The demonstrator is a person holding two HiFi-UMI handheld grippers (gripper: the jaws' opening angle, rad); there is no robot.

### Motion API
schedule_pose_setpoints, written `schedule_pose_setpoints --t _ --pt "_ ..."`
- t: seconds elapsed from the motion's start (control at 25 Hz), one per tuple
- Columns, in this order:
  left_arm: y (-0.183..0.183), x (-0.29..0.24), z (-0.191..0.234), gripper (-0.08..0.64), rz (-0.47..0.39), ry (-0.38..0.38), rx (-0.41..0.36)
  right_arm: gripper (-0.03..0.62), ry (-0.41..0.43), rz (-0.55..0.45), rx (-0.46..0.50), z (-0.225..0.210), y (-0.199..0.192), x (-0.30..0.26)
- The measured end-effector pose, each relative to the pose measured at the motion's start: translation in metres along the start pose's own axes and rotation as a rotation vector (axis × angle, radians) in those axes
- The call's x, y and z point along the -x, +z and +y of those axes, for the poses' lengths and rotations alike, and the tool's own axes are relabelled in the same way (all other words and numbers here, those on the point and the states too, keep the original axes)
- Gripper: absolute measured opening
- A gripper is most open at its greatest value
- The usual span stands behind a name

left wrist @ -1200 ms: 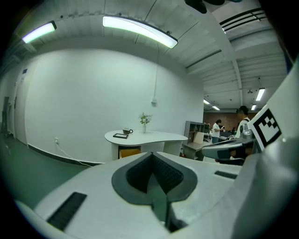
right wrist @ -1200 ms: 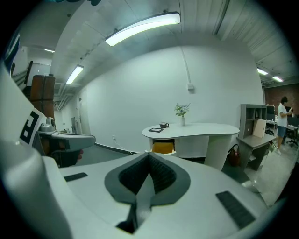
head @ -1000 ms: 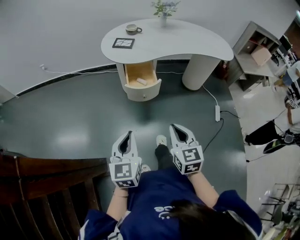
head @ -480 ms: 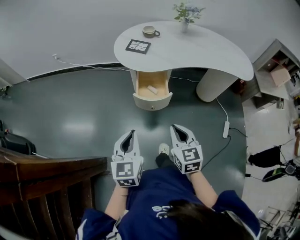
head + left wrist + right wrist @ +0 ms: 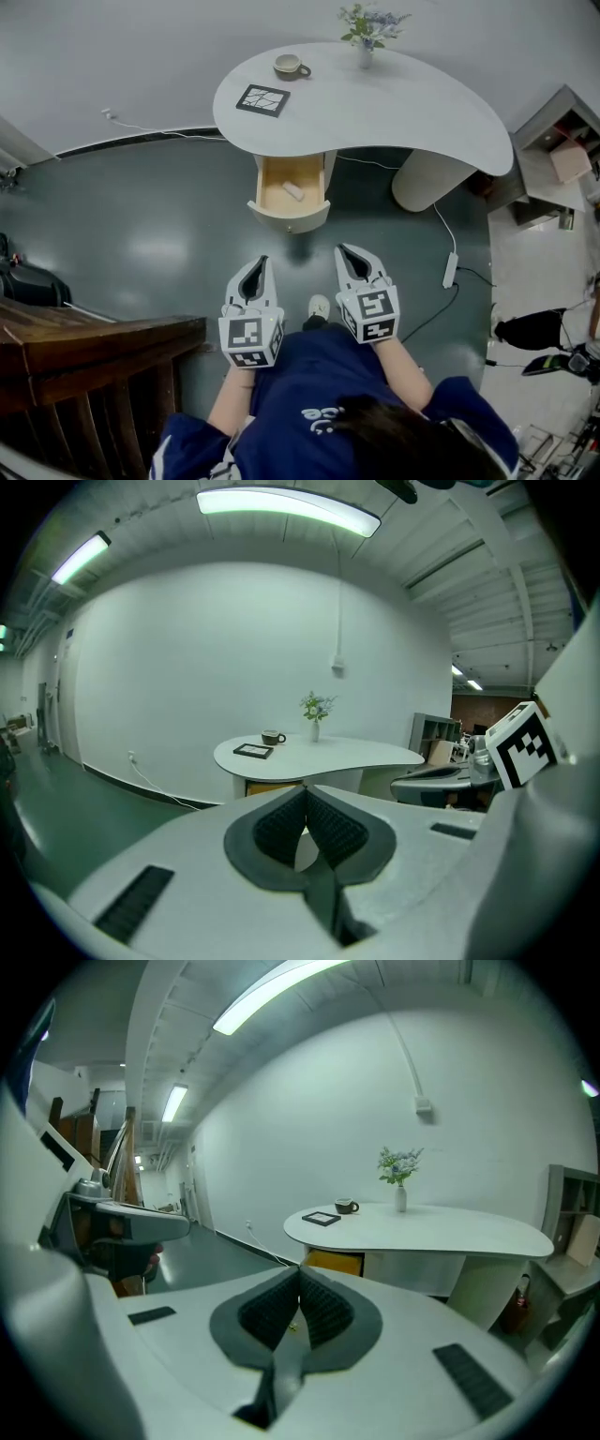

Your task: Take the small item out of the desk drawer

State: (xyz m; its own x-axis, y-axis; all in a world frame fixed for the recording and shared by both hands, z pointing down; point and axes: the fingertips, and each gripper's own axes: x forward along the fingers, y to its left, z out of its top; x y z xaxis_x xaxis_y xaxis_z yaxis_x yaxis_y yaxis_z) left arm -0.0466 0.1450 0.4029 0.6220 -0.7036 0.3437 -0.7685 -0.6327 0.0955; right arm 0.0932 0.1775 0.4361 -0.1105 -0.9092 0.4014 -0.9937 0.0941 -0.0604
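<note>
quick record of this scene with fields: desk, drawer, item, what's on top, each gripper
desk: white curved desk by the wall
drawer: drawer pulled open under the desktop
item: pale small item lying inside the drawer, untouched
on top: cup, dark framed square, vase of flowers
left: left gripper jaws together, empty, over the floor short of the drawer
right: right gripper jaws together, empty, beside the left one
</note>
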Motion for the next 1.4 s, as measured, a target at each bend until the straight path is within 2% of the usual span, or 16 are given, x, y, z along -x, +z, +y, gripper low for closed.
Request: schedule_pose_setpoints --t 0.2,0.68,1.24,1.4 --pt "-0.008 -0.019 -0.006 0.003 0.02 0.028 0.067 0.008 0.025 0.005 -0.007 -0.022 0.001 -0.01" --pt "-0.002 -0.057 0.012 0.003 0.041 0.054 0.042 0.008 0.07 0.055 -0.025 -0.03 0.001 -0.043" --pt "0.023 -0.164 0.08 0.003 0.071 -0.06 0.023 0.008 0.001 0.12 -0.017 -0.047 0.039 -0.141" --pt "0.029 -0.192 0.103 0.003 0.092 -0.1 -0.008 0.008 -0.013 0.155 -0.054 -0.047 0.041 -0.172"
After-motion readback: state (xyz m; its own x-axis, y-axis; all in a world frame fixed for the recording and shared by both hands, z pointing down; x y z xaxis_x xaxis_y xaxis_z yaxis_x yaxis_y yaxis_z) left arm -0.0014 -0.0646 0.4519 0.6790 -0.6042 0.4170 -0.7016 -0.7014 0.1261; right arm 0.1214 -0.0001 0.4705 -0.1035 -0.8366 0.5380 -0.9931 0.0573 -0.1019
